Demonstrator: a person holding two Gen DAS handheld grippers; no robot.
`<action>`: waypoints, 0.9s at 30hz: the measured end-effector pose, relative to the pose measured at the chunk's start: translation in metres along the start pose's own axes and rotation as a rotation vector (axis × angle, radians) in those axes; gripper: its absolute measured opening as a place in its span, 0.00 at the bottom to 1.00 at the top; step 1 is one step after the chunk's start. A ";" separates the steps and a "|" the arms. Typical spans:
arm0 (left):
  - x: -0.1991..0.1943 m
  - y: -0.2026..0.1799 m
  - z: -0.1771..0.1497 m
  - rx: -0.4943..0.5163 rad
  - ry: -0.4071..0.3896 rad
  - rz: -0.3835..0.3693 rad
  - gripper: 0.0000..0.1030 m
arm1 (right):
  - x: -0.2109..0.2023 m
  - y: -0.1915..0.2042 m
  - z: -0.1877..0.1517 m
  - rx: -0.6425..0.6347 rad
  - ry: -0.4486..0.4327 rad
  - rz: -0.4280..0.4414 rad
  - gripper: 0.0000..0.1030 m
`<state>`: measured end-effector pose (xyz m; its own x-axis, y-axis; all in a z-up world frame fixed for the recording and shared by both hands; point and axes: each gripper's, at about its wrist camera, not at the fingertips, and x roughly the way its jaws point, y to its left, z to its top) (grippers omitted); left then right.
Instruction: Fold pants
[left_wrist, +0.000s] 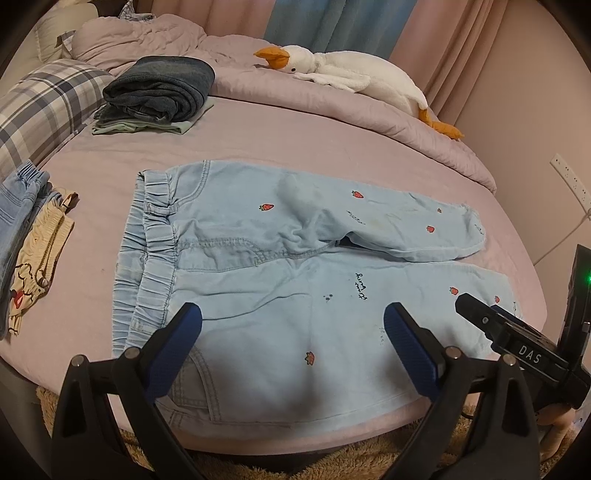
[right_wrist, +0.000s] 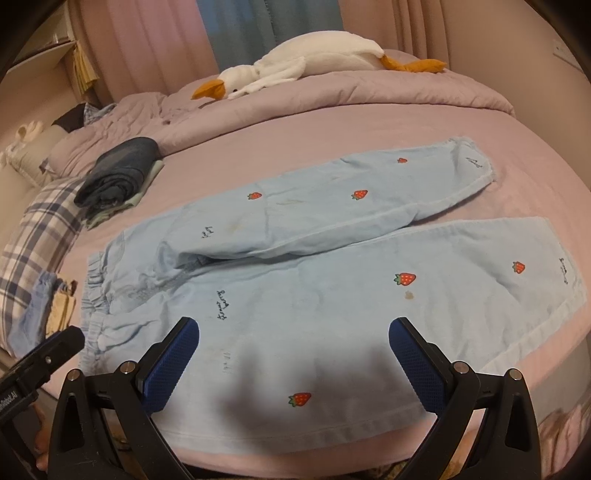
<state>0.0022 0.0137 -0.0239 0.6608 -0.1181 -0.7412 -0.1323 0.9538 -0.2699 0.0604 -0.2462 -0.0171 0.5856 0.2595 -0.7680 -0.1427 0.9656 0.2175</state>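
Your left gripper (left_wrist: 291, 332) hangs nearest the lens with its blue pads (left_wrist: 408, 350) spread wide and nothing between them, poised over the near leg of the pants (left_wrist: 280, 266) close to the waistband (left_wrist: 155, 236). Your right gripper (right_wrist: 293, 343) is just as wide apart and empty, above the same leg further toward the cuff (right_wrist: 554, 273). The light blue strawberry-print pants lie flat across the pink bed (left_wrist: 258, 140), waist toward your left, both legs side by side and slightly parted, no fold made yet. So you look to be at the very start: approach before the first grasp. Judging from this, your next move calls for lowering both grippers to the near edge, pinching the fabric there, and carrying that leg over onto the far one (right_wrist: 369, 192). Beyond sit a folded dark stack (left_wrist: 159, 92) and a plush goose (left_wrist: 351, 74), well apart.
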 end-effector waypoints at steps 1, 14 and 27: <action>0.000 0.000 0.000 0.000 0.001 0.001 0.96 | 0.000 -0.001 0.000 0.001 -0.001 0.000 1.00; 0.002 -0.002 0.001 0.013 0.020 0.018 0.95 | -0.002 -0.003 0.000 0.009 -0.005 -0.007 1.00; 0.009 -0.006 0.002 0.023 0.042 0.019 0.95 | -0.004 -0.012 0.001 0.039 -0.012 -0.018 1.00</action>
<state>0.0107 0.0081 -0.0275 0.6269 -0.1108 -0.7712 -0.1274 0.9619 -0.2418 0.0605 -0.2584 -0.0162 0.5975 0.2421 -0.7645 -0.1013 0.9685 0.2275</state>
